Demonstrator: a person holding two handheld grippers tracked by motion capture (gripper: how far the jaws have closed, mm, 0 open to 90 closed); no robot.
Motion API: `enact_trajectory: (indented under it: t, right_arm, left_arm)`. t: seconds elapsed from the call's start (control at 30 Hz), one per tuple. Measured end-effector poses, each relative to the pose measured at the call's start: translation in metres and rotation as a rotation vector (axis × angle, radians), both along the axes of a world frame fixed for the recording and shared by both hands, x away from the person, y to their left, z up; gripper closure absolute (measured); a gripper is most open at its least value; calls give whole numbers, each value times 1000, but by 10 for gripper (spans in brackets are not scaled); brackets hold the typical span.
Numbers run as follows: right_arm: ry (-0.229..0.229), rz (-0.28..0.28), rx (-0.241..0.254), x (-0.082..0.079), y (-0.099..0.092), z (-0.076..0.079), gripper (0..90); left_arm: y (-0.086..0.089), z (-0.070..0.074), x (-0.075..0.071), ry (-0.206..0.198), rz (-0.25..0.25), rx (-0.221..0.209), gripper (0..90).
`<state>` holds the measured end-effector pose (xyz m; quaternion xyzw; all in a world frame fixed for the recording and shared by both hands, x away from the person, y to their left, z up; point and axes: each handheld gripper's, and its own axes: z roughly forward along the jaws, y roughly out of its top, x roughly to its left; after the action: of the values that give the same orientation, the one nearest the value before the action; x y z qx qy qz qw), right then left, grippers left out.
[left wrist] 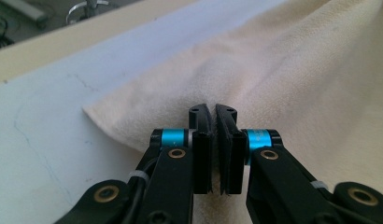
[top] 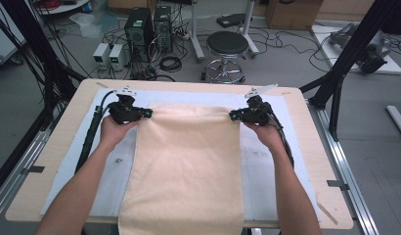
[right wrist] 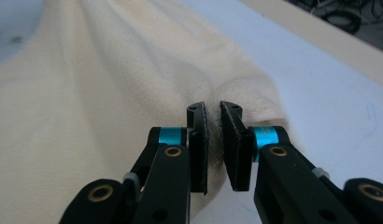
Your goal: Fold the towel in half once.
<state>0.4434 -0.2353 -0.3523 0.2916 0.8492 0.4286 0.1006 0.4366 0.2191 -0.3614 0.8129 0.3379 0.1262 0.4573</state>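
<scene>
A cream towel [top: 186, 161] lies lengthwise down the table, its near end hanging over the front edge. My left gripper [top: 148, 113] is shut on the towel's far left corner, and my right gripper [top: 233, 115] is shut on its far right corner. In the left gripper view the black pads [left wrist: 213, 122] press together with towel [left wrist: 283, 74] cloth pinched between them. In the right gripper view the pads [right wrist: 213, 116] clamp a fold of the towel [right wrist: 87, 93]. The far edge stretches taut between the two grippers.
A white mat [top: 267, 161] covers the wooden table [top: 56, 147]. Beyond the table stand a black stool [top: 227, 46], computer towers [top: 140, 27] and tangled cables on the floor. Black frame posts [top: 350, 49] rise at the right and left.
</scene>
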Motion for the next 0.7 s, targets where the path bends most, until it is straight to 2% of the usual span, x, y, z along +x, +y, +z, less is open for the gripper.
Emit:
enact_trajectory:
  t: [0.07, 0.17, 0.33, 0.37, 0.43, 0.53, 0.63, 0.7]
  right_arm:
    - [-28, 30, 24, -11, -2, 13, 815]
    - [-63, 68, 25, -31, -3, 29, 815]
    - [-123, 125, 6, -74, 0, 48, 812]
    - [-133, 135, -7, -82, 0, 49, 811]
    - [-129, 151, -5, -100, 1, 45, 809]
    - [-110, 175, -18, -126, 3, 28, 805]
    - [-77, 198, -36, -149, 5, 4, 795]
    - [-45, 210, -49, -162, 6, -12, 792]
  left_arm:
    - [4, 12, -13, -34, -25, -1, 851]
    - [9, 27, -37, -78, -62, 4, 852]
    - [13, 35, -77, -134, -95, 15, 851]
    - [13, 33, -87, -134, -104, 22, 850]
    - [14, 25, -108, -147, -122, 36, 847]
    - [16, 1, -141, -140, -144, 37, 844]
    - [19, -24, -164, -105, -165, 46, 841]
    - [19, -37, -173, -75, -178, 53, 839]
